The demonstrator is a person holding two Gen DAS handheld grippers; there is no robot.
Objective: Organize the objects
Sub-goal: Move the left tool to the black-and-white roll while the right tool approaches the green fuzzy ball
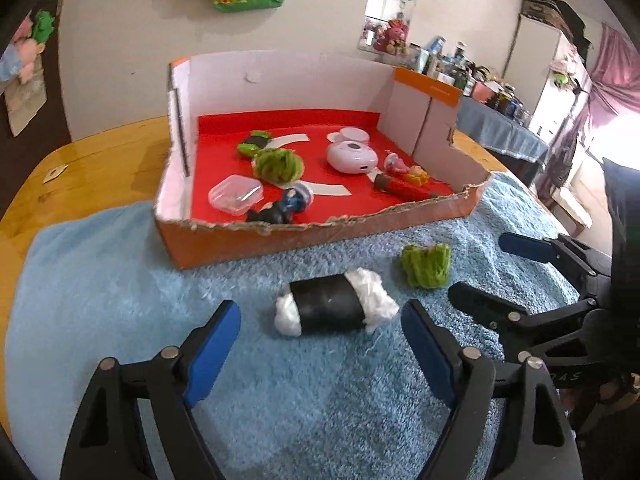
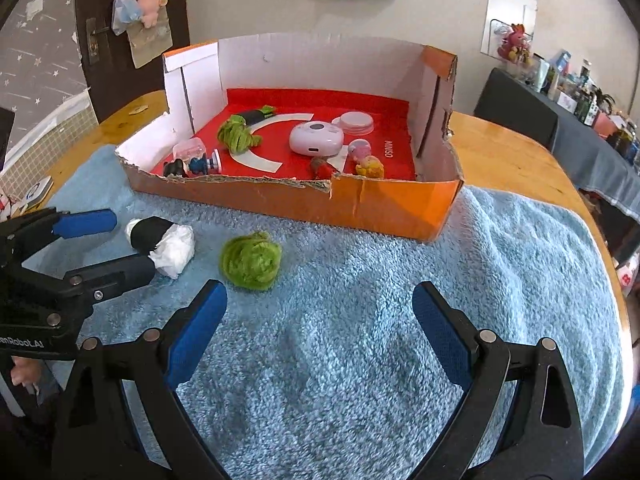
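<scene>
Orange cardboard box (image 1: pixel 320 236) with red liner upper centre, blue towel (image 1: pixel 280 400) beneath, black-wrapped white roll (image 1: pixel 334 305) lower centre, long axis left-right, between wide left gripper (image 1: pixel 320 344), green yarn ball (image 2: pixel 251 261) centre-left, right gripper (image 2: pixel 320 328) wide, empty.

Your left gripper (image 1: pixel 320 344) and right gripper (image 2: pixel 320 332) share black angular frames, silver rivets and blue finger pads (image 2: pixel 192 340); white lettering marks the left one's body.

A round wooden desk (image 2: pixel 500 152) carries a fluffy light-blue towel (image 2: pixel 360 340); an orange cardboard box (image 2: pixel 384 208) sits partly on both.
</scene>
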